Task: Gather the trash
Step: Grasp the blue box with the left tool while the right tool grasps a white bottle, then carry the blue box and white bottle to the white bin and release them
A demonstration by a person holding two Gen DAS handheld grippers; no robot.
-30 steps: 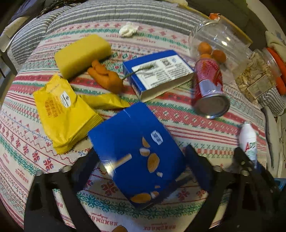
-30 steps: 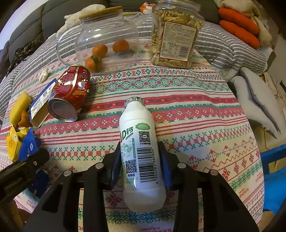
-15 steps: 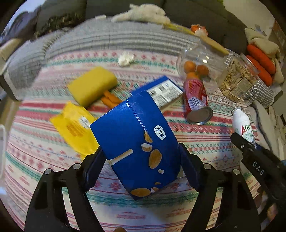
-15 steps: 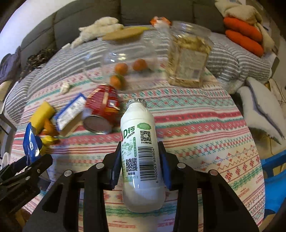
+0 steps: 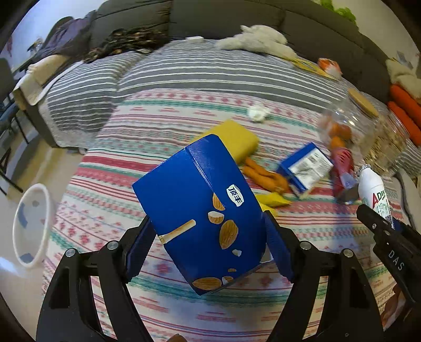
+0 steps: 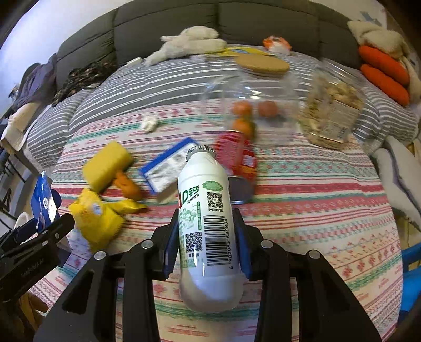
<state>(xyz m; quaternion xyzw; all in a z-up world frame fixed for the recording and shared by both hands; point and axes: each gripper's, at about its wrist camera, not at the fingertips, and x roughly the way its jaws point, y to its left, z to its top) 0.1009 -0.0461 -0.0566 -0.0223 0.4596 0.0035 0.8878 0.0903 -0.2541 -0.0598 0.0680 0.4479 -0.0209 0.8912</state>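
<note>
My left gripper [image 5: 208, 244] is shut on a blue snack box [image 5: 200, 207] printed with almonds, held above the patterned tablecloth [image 5: 158, 123]. My right gripper [image 6: 206, 250] is shut on a white AD milk bottle [image 6: 208, 231], lifted off the table; the bottle also shows at the right of the left wrist view [image 5: 375, 192]. A white trash bin [image 5: 31, 223] stands on the floor at the table's left edge. On the table lie a red can [image 6: 236, 157], a yellow packet [image 6: 97, 218], a crumpled tissue [image 6: 149, 123] and a blue-edged box [image 6: 171, 168].
A yellow sponge [image 6: 108, 164] and an orange toy [image 6: 127, 184] lie mid-left. A clear jar of oranges [image 6: 252, 105] and a jar of snacks [image 6: 331, 113] stand at the back right. A grey sofa [image 6: 168, 23] with a striped blanket lies behind.
Both grippers have risen with their loads. The left one lifted the blue box off the table and swung left, bringing the white bin into view. The bottle stays gripped.
</note>
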